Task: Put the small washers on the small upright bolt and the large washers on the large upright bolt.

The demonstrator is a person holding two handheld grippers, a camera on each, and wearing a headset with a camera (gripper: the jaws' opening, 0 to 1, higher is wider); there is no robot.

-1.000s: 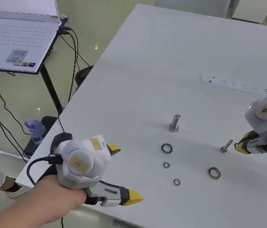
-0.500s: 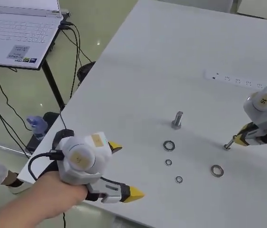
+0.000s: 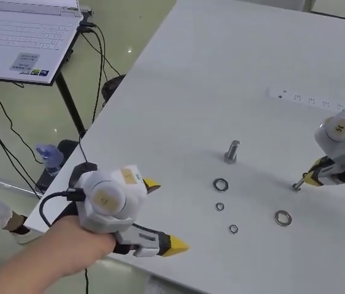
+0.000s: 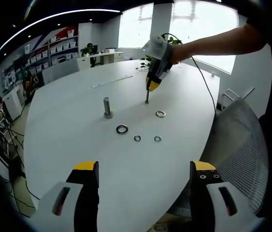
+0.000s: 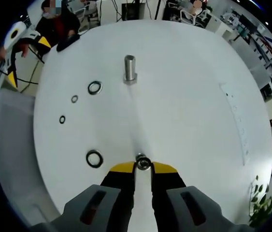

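Between the tips of my right tool [image 5: 143, 167] the small bolt [image 5: 143, 162] is now clamped; a second ago they were just short of it. I judge I'm steadying it upright. The washers [image 5: 94, 158] lie loose to that tool's left. My left tool [image 4: 140, 166] hangs empty, jaws apart.

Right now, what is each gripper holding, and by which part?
The right gripper pinches the small bolt by its upper end; the left gripper is open, holding nothing.

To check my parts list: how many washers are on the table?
4. Left large washer by the large bolt, right large washer by the small bolt, upper small washer and lower small washer between them. None seems hidden.
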